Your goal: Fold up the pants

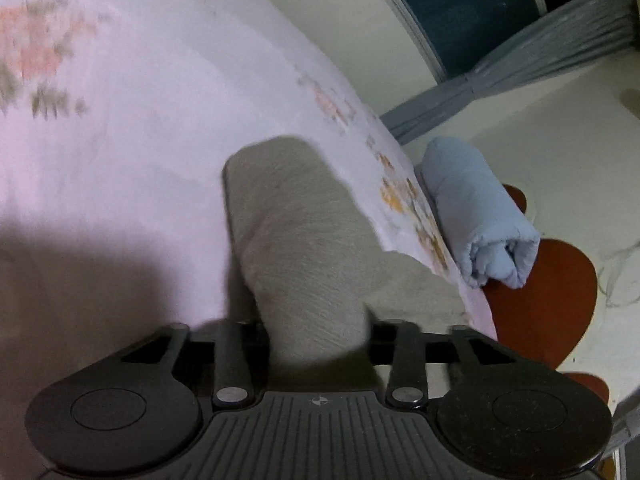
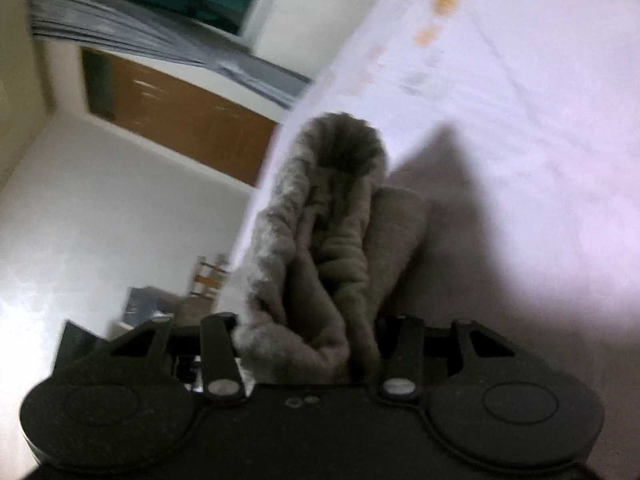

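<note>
Left gripper clamps a bundled grey pants fold above the floral bedsheet; right gripper grips bunched, fuzzy cloth of it too; fold looks mid-way, both ends lifted, nothing laid flat yet.

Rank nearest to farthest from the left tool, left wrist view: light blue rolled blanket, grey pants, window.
1. Grey pants: between the arms of the left tool, lying on the floral bedsheet.
2. Light blue rolled blanket: to the right, past the bed's edge, on an orange seat.
3. Window: upper right, on the far wall above the grey curtain.
</note>
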